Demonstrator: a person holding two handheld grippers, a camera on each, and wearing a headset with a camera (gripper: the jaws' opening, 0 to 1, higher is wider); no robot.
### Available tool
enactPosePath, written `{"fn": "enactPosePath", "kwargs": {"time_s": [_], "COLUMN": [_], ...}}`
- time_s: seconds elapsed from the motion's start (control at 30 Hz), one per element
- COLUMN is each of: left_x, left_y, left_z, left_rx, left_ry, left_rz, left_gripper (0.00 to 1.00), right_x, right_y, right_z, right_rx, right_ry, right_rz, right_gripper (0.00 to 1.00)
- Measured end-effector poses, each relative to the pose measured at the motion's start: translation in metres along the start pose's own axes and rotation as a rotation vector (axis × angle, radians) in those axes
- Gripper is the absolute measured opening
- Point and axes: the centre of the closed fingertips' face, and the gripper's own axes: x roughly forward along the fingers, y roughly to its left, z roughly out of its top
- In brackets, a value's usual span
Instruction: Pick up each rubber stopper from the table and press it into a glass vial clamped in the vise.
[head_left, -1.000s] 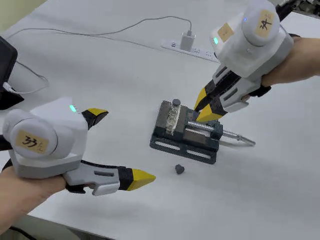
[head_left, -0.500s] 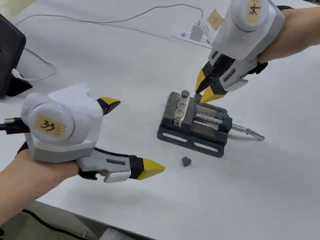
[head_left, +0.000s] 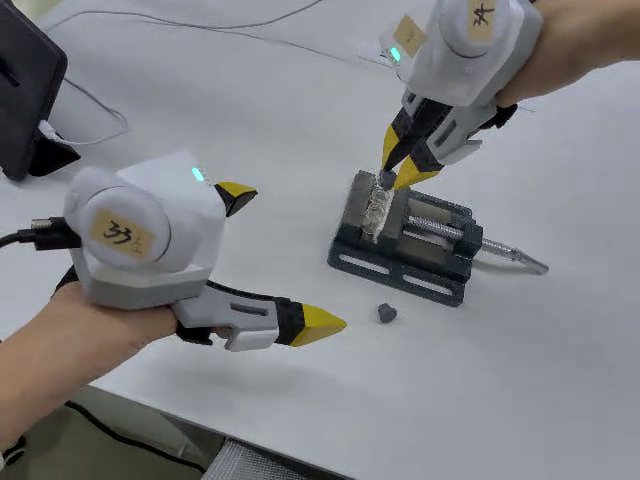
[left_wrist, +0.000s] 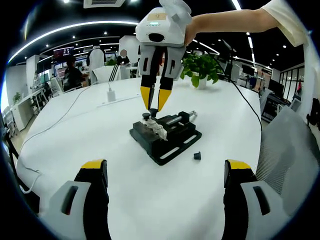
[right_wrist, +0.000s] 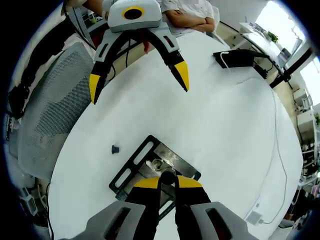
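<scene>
Pressing step, I judge: vise (head_left: 440, 268) clamps vial (head_left: 378, 208) upright to take the push. Right gripper (head_left: 393, 180) points steeply down, jaws nearly together at stopper (right_wrist: 167, 178) on the vial; pinching or only bearing, cannot tell. Left gripper (head_left: 293, 257) hovers level, jaws wide, empty. Spare stopper (head_left: 386, 313) lies on table just beside vise

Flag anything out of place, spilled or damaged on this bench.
Nothing stands out. The vise sits flat on the table with the vial clamped upright and the right gripper at its top. One loose stopper lies beside the vise, apart from it. No spill or breakage shows.
</scene>
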Motion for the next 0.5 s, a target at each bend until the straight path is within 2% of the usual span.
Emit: {"fn": "enactPosePath", "kwargs": {"time_s": [0.1, 0.23, 0.5], "left_x": [-0.0007, -0.0011, -0.001], "left_y": [0.0003, -0.0003, -0.0024], "left_z": [-0.0008, -0.0016, -0.0035], "left_rx": [-0.002, -0.003, -0.005], "left_ry": [0.002, 0.005, 0.009], "left_rz": [0.001, -0.001, -0.007], "left_gripper": [0.96, 0.96, 0.96], "right_x": [0.0026, 0.0035, 0.0082], "right_y": [-0.0031, -0.0015, 0.0013], "right_z": [-0.0064, -0.006, -0.005], "right_rx": [0.019, 0.044, 0.048], "right_ry": [0.015, 0.01, 0.02], "right_rz": [0.001, 0.006, 0.018], "right_gripper": [0.05, 0.05, 0.05]}}
